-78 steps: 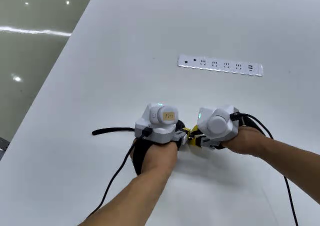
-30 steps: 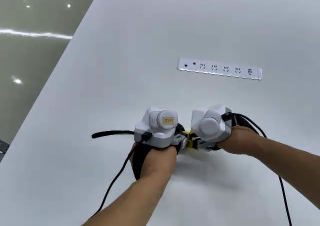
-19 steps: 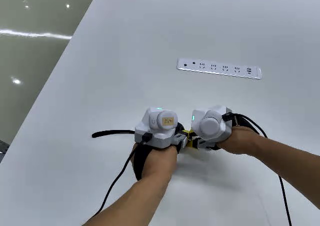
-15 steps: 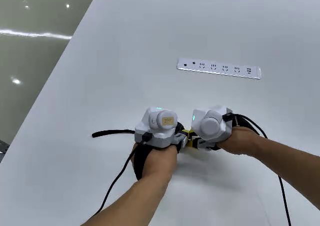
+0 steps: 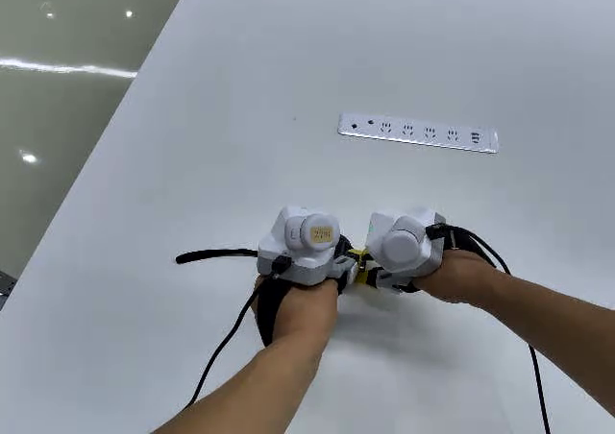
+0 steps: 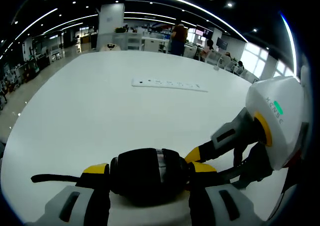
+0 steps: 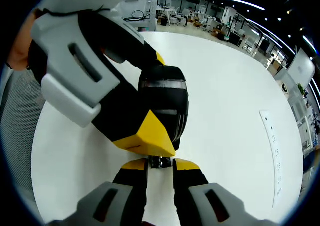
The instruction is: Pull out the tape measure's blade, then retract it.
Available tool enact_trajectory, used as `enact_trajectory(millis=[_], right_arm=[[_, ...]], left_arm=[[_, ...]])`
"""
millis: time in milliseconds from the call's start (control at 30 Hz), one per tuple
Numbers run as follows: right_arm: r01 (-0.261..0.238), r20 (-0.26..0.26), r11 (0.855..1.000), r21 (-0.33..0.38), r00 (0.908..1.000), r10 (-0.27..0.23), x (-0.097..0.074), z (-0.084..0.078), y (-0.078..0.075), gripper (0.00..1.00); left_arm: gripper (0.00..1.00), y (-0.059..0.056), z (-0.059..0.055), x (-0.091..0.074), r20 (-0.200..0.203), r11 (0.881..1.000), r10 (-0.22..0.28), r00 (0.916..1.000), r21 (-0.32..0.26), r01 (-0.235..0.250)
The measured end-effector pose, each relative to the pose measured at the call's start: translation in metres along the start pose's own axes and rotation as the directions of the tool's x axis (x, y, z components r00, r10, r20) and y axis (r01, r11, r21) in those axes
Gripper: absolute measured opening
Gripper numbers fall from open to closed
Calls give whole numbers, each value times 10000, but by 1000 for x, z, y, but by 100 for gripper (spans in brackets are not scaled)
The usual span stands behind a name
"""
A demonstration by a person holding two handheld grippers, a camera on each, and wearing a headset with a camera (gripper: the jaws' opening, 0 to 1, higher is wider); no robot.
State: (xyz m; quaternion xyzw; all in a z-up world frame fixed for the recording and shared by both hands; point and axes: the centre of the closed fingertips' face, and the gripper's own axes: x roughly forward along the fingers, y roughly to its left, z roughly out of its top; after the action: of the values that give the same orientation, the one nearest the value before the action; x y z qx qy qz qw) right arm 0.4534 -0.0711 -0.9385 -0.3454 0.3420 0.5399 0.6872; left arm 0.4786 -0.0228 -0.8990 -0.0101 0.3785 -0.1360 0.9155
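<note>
The black tape measure [image 6: 147, 172] sits low over the white table, and my left gripper [image 6: 148, 168] is shut on its case. Its yellow pads [image 6: 95, 169] press both sides. In the right gripper view the same case [image 7: 165, 103] lies just ahead. My right gripper [image 7: 160, 164] is shut on the blade's metal end hook, right against the case. From the head view the left gripper [image 5: 344, 266] and right gripper [image 5: 370, 273] meet tip to tip, hiding the tape measure. No length of blade is visible between them.
A white power strip [image 5: 417, 133] lies flat on the table [image 5: 288, 88] beyond the grippers. The tape measure's black strap [image 5: 213, 254] trails left on the table. Gripper cables run back toward me. The table's left edge drops to the floor.
Since 2.6 s ago the right gripper has edged left, closer to the left gripper. Over the last second both have held almost still.
</note>
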Motion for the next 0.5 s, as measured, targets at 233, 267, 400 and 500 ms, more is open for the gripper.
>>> enact_trajectory(millis=[233,267,400,500], right_arm=[[348,104,9989,323,9993,-352,-1,0,-1,21],[390,131,9983,423,9991,-395,-1,0,0,21],[635,197,9957,680,9977,-650,-2,0,-2,22],[827,229,9930,843,9961,-850,-4,0,-5,23]], left_arm=[[61,0,-1,0,114,9998,-120,9999,187,118],[61,0,-1,-1,131,9997,-146,9998,192,143],[60,-1,-2,-3,134,9995,-222,9997,231,219],[60,-1,-2,-4,130,9993,-273,9995,274,269]])
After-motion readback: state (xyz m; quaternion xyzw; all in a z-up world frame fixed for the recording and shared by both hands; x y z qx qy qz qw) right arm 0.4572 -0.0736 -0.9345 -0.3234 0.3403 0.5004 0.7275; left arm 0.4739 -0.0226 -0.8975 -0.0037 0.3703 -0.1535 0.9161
